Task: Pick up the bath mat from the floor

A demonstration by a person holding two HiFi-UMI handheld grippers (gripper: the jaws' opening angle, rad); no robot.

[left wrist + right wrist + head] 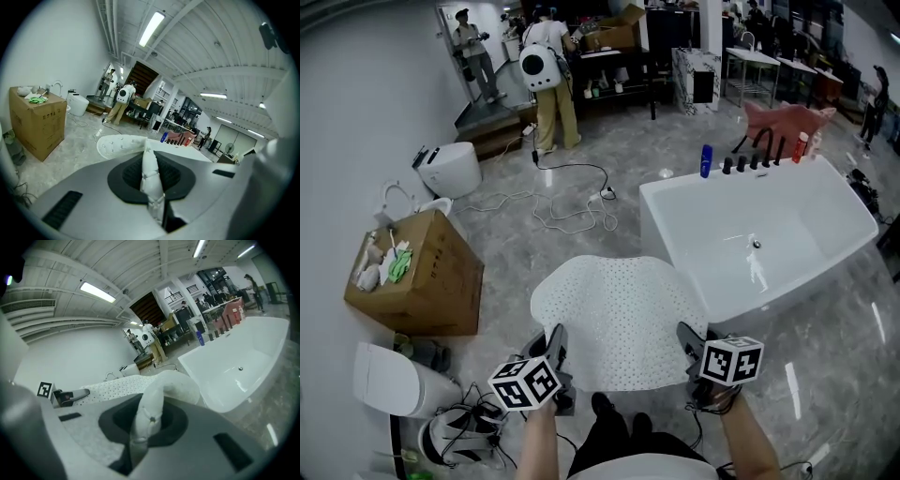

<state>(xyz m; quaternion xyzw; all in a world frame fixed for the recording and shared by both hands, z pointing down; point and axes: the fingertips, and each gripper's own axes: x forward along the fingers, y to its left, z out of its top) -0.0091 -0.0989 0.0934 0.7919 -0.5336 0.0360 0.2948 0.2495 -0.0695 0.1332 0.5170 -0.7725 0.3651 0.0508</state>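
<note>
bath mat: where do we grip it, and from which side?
Near edge, one corner per claw, coming in from the person's side. The bath mat is thin, wide and limp, so one middle pinch would likely let it fold. It is held that way now: left claw and right claw each shut on a bunched near corner.

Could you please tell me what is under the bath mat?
The bath mat, held by the left gripper and right gripper, hides whatever is beneath it. Only the person's dark shoes show at its near edge.
</note>
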